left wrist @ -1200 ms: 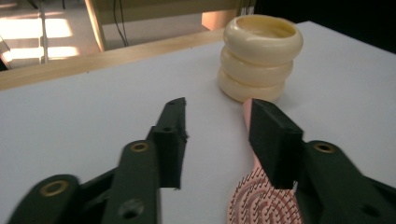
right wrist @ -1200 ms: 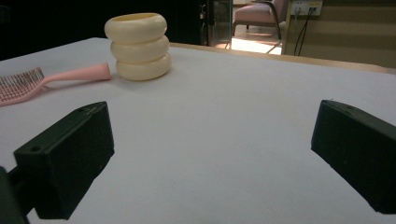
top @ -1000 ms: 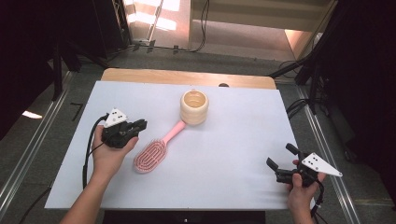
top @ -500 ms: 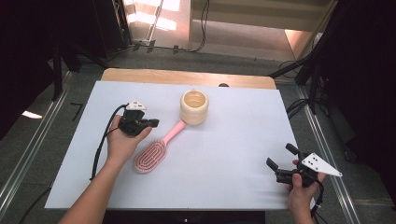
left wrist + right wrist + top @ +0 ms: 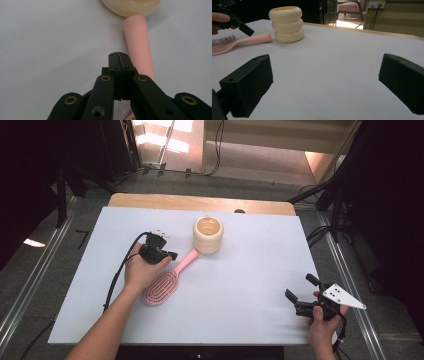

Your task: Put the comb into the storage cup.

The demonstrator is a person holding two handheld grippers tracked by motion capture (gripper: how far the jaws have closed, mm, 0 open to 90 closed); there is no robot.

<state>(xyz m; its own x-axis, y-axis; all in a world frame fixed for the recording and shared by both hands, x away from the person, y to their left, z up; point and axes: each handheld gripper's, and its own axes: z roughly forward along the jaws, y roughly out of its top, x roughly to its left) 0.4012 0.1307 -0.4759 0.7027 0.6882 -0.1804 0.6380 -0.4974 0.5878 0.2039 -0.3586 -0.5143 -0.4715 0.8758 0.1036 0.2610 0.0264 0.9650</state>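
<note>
A white desk (image 5: 250, 285) carries a cream ribbed cup (image 5: 208, 234) toward its far middle and a pink hairbrush (image 5: 167, 280) lying just near-left of it. The brush's handle tip points at the cup's base and sits just beside it; whether they touch is unclear. Its bristled head lies nearer and to the left.

The left gripper (image 5: 170, 255) is over the left side of the brush handle, held in the left hand (image 5: 141, 270). In the left gripper view its jaws are pressed together with nothing between them, tips just left of the handle (image 5: 139, 45) and low over the desk.

The right gripper (image 5: 301, 288) sits at the near right corner of the desk, well apart from the brush, held in the right hand (image 5: 320, 322). Its jaws are spread wide and empty.
</note>
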